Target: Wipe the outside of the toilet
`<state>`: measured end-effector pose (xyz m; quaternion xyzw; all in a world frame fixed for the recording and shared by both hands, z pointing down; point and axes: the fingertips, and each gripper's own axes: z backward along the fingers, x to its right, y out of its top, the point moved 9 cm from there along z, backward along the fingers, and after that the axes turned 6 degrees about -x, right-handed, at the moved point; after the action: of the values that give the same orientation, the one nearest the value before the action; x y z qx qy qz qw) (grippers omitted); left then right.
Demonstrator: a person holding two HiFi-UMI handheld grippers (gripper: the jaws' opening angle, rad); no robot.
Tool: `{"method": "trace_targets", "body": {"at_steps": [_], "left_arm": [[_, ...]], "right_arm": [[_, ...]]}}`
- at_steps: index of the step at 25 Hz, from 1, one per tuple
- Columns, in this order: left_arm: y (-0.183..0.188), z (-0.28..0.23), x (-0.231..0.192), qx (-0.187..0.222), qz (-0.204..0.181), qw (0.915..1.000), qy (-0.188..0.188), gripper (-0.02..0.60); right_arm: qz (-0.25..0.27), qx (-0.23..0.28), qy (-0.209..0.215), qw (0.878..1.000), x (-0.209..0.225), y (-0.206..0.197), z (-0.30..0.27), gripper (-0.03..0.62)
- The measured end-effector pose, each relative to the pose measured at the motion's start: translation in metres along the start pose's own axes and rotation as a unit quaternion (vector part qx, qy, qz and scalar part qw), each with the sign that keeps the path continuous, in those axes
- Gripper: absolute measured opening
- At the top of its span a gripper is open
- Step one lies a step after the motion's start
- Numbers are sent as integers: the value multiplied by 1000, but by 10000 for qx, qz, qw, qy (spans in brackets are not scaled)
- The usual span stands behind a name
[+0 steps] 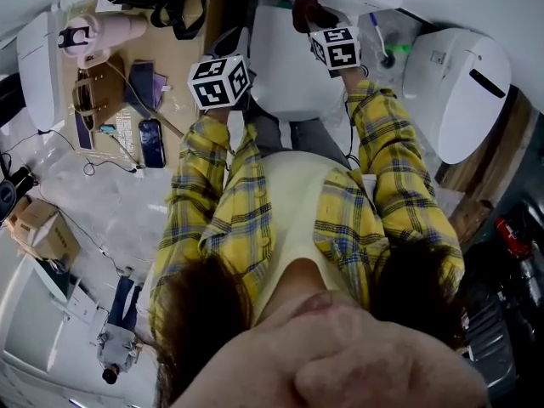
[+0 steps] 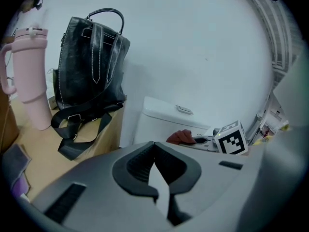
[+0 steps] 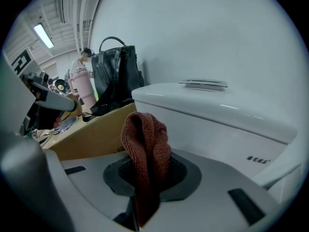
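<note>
The right claw is clamped on one red-brown woven cloth. The cloth stands up out of the claw, long way up and down, and its top folds over. It is held up right in front of the one big white toilet, whose flat tank lid runs long from side to side. The left claw has its tips together with nothing in it. One black leather bag and one tall pink cup stand on the tan wooden counter, beside the toilet.
</note>
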<state>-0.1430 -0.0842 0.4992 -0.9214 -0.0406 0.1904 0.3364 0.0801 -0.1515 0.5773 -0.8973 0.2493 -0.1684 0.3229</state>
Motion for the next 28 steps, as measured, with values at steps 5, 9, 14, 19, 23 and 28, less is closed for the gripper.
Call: {"method": "trace_targets", "body": {"at_steps": [5,9,14,19,23,28], "left_arm": [[-6,1,-17,-65,134,9999,66,9],[-9,1,-26,-108,200,9997,83,9],[-12,1,-36,-180,274,9994,108,9],[-13,2,-42,-209,323,9992,132,9],[-11,2,-44,-211,301,9992,132,9],[-11,0,-39,-226,262,9994,68,9]], "right_arm": [[211,-36,200,9996,-22,15,-25,83],[362,-124,284,9989,-35,23,-43,83],[450,-351,261,9980,-44,26,-68,83],[447,-443,183,9979,-43,32,-84,83],[540,-588,80,9968,-38,32,-90,83],[728,-794,-145,9941,-24,21,-84,83]]}}
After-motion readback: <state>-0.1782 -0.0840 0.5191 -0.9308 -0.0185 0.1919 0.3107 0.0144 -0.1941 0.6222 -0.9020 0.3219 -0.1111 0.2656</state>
